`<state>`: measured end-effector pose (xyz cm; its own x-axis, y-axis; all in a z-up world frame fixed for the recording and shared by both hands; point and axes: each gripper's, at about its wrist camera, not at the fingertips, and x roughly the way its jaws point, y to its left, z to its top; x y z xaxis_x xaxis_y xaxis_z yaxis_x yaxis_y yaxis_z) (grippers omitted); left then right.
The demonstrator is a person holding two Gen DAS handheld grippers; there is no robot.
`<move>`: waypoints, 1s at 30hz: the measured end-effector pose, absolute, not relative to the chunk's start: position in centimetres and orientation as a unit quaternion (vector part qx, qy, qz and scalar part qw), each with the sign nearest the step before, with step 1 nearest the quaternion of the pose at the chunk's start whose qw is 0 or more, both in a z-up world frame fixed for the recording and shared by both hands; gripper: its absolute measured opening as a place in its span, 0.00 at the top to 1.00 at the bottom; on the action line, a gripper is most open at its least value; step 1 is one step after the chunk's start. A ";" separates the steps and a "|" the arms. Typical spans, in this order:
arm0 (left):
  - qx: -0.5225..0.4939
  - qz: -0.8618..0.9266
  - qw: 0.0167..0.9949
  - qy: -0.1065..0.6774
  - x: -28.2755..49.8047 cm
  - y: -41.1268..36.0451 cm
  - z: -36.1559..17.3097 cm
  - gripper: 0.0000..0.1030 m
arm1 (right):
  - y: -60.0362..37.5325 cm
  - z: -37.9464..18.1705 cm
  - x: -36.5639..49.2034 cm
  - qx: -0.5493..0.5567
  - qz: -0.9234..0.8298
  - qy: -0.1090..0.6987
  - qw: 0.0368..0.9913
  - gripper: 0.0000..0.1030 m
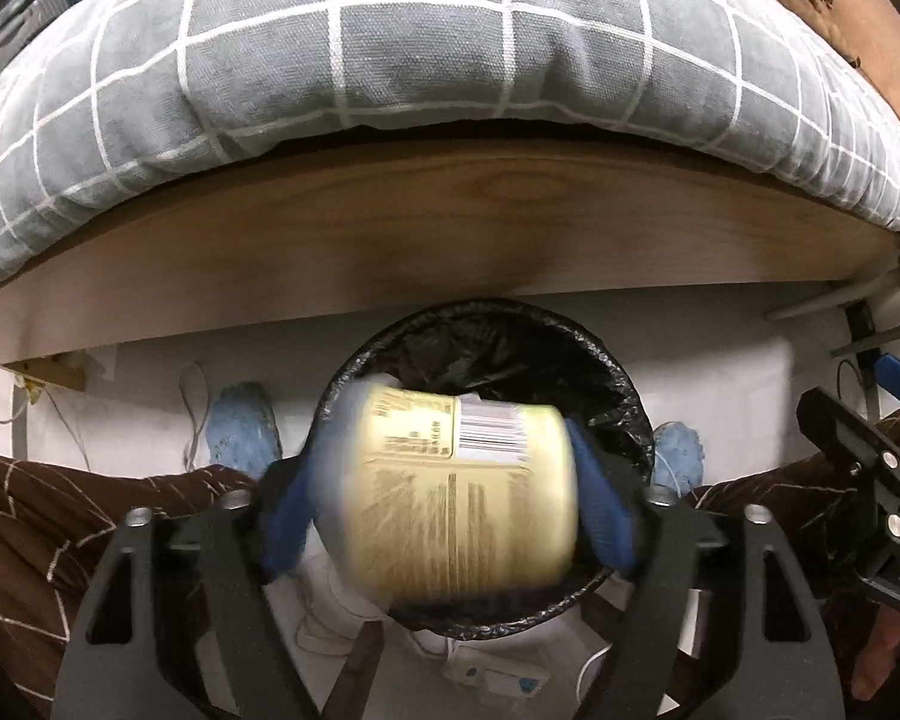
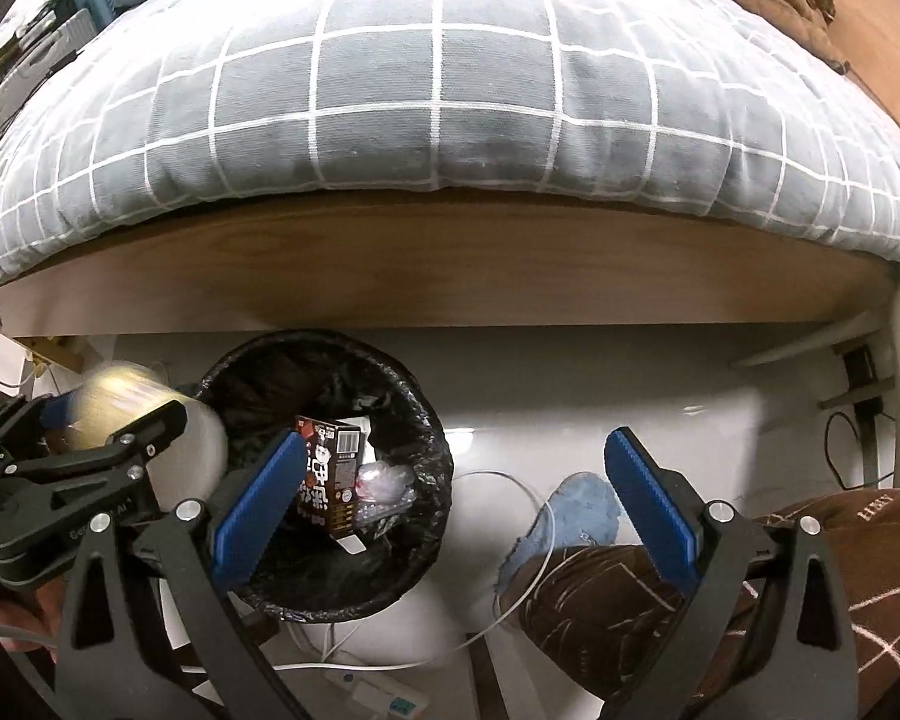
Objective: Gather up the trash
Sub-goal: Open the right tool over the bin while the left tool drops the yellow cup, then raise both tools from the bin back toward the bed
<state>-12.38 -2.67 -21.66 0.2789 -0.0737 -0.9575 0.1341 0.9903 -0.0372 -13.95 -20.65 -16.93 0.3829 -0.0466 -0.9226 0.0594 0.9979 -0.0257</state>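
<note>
Above bin (image 1: 621, 396): blurred yellow can (image 1: 462, 492) between spread left fingers (image 1: 600, 510).

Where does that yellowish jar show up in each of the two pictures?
Left wrist view: the jar fills the lower middle, blurred, between the left claw's blue pads, right over the bin.
Right wrist view: the jar sits at the far left edge, blurred, beside the bin's rim.
Shared landmark: the black-lined trash bin below the wooden bed edge.

— How's the left gripper (image 1: 444, 492) standing?
— Pointed steeply down, blue pads (image 1: 600, 504) spread wide.
— And the right gripper (image 2: 456, 510)?
— Also angled down, just right of the left, jaws wide apart, nothing between them.
</note>
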 end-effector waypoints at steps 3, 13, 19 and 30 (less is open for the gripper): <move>0.032 -0.060 0.806 0.588 -12.7 -2.4 -21.2 0.15 | -20.6 -16.9 -13.9 0.002 -0.030 0.553 0.832 0.07; 0.033 -0.048 0.825 0.561 -12.8 -1.1 -18.3 0.06 | -20.0 -14.3 -13.6 -0.010 -0.026 0.531 0.847 0.07; 0.033 -0.049 0.840 0.540 -13.0 -0.4 -15.5 0.06 | -19.8 -12.2 -13.5 -0.017 -0.021 0.510 0.860 0.07; 0.019 -0.046 0.859 0.510 -12.1 0.2 -10.7 0.06 | -20.4 -7.3 -12.7 -0.013 -0.022 0.465 0.885 0.07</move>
<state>-12.14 0.18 -10.69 0.4760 -0.0593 -0.8774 0.0981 0.9951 -0.0140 -12.69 -20.43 -7.33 0.5664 -0.0513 -0.8225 0.0280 0.9987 -0.0430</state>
